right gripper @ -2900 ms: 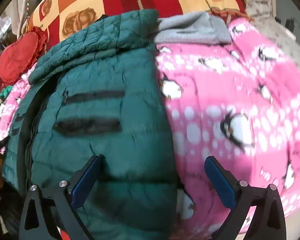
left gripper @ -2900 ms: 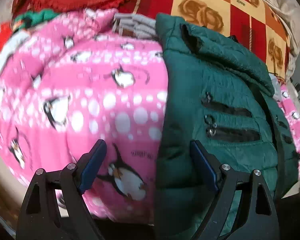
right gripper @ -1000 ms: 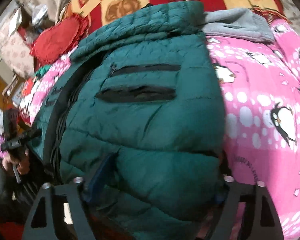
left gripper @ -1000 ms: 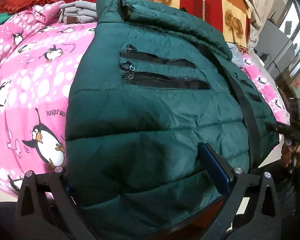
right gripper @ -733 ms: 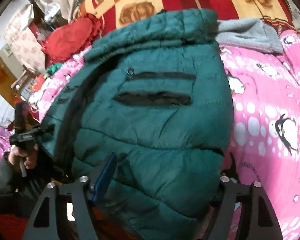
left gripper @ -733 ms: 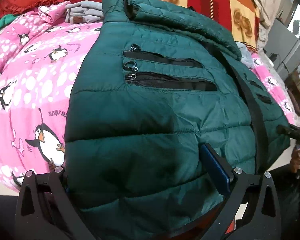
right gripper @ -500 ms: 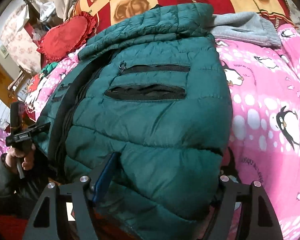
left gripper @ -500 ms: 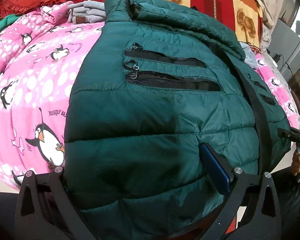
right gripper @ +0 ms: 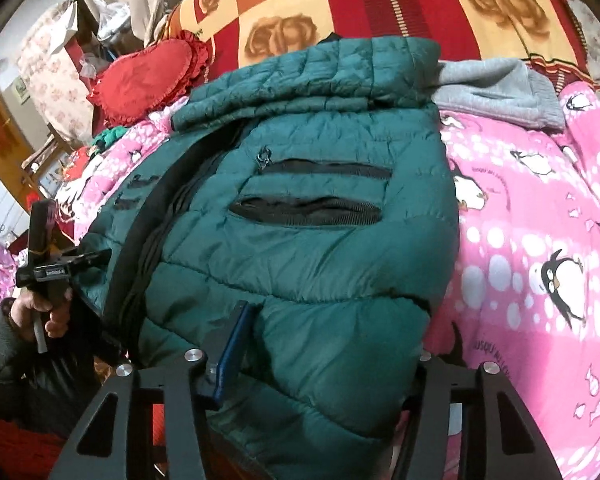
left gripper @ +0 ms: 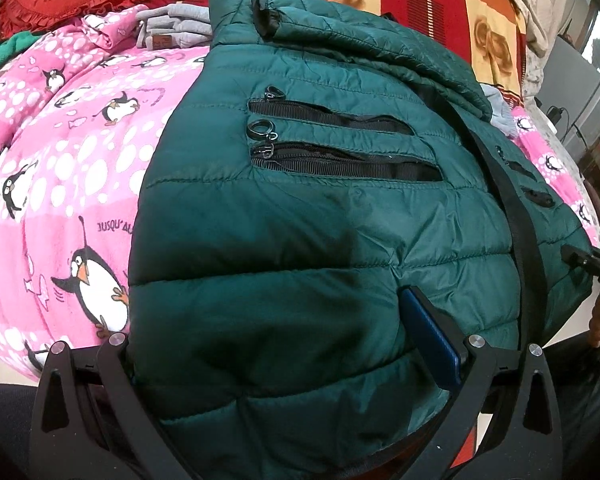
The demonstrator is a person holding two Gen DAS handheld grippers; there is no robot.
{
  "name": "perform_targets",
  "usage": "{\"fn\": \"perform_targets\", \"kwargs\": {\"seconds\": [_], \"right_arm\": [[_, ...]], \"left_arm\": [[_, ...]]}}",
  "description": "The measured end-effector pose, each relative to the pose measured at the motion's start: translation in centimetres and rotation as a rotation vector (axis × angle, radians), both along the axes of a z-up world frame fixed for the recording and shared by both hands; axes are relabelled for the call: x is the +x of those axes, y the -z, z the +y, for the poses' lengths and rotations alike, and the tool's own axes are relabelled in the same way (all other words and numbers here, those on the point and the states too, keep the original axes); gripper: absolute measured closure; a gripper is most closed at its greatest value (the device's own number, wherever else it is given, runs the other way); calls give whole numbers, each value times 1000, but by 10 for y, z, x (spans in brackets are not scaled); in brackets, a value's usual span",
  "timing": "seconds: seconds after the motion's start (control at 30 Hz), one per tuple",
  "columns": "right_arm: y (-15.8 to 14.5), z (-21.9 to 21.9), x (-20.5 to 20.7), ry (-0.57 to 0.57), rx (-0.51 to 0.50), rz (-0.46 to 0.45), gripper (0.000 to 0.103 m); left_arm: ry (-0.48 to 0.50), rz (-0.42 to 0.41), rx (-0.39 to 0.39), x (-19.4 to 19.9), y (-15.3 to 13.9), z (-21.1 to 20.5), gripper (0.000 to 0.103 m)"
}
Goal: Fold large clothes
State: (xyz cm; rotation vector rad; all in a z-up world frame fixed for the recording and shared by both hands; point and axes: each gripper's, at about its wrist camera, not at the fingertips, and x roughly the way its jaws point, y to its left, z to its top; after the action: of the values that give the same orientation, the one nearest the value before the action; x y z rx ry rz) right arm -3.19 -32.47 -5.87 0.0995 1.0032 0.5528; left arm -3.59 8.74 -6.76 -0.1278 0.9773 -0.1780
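A dark green quilted puffer jacket point(left gripper: 300, 216) lies front up on a pink penguin blanket point(left gripper: 60, 168), with two black zip pockets on each half and its collar at the far end. My left gripper point(left gripper: 268, 332) straddles the jacket's near left hem, its jaws wide with puffy fabric bulging between them; the left finger is hidden under the fabric. My right gripper point(right gripper: 328, 344) straddles the near right hem of the jacket point(right gripper: 308, 240) the same way, its right finger hidden. Neither jaw visibly pinches the cloth.
A folded grey garment point(right gripper: 500, 92) lies beyond the collar on the penguin blanket point(right gripper: 540, 240). A red heart cushion point(right gripper: 148, 80) and a red-and-yellow rose blanket point(right gripper: 380, 4) lie at the back. Each view shows the other hand-held gripper point(right gripper: 48, 264) at the jacket's far side.
Both grippers have slid in from the jacket's outer edges onto its near hem, so fabric now fills both jaws. In the last second the views barely shift.
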Motion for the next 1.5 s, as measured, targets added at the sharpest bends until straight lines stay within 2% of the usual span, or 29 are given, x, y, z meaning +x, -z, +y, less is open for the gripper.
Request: {"fn": "perform_targets", "kwargs": {"seconds": [0.3, 0.4, 0.5, 0.57, 0.63, 0.67, 0.73, 0.87, 0.93, 0.97, 1.0, 1.03, 1.07, 1.1, 1.13, 1.23, 1.5], "right_arm": [[12, -5, 2, 42, 42, 46, 40], [11, -2, 0, 38, 21, 46, 38], [9, -6, -3, 36, 33, 60, 38], [6, -12, -6, 40, 62, 55, 43], [-1, -14, -9, 23, 98, 29, 52], [-2, -15, -9, 20, 115, 27, 53], [-1, -13, -8, 12, 120, 31, 54], [11, -6, -2, 8, 78, 69, 54], [10, -3, 0, 4, 69, 66, 54], [8, -3, -1, 2, 69, 63, 54], [5, -2, -3, -2, 68, 52, 55], [1, -1, -6, -7, 61, 38, 61], [-2, -1, -7, -6, 64, 29, 65], [-7, -2, -11, 3, 80, 14, 73], [-13, -4, -15, 10, 102, -8, 77], [-27, -3, -31, 29, 132, -74, 81], [-56, -3, -77, 66, 200, -174, 81]], "left_arm": [[-2, -3, 0, 0, 0, -1, 1], [-5, -7, -1, -1, 0, -1, 1], [-10, 5, -26, -3, -2, 2, 1], [-18, 6, -59, -7, -3, 7, 1], [-41, -10, -75, -11, -7, 10, 16], [-45, -15, -88, -12, -8, 12, 22], [-46, -29, -102, -16, -12, 13, 41], [-51, -33, -110, -14, -11, 13, 42], [-62, -17, -133, -12, -7, 16, 35], [-66, -11, -145, -12, -6, 17, 34], [-67, -11, -149, -12, -6, 17, 34], [-63, -9, -149, -13, -7, 17, 35], [-59, -11, -147, -14, -10, 16, 37], [-55, -18, -148, -16, -12, 16, 46], [-51, -25, -151, -18, -15, 16, 56], [-46, -34, -152, -25, -25, 17, 68], [-23, -94, -166, -55, -61, 38, 69]]}}
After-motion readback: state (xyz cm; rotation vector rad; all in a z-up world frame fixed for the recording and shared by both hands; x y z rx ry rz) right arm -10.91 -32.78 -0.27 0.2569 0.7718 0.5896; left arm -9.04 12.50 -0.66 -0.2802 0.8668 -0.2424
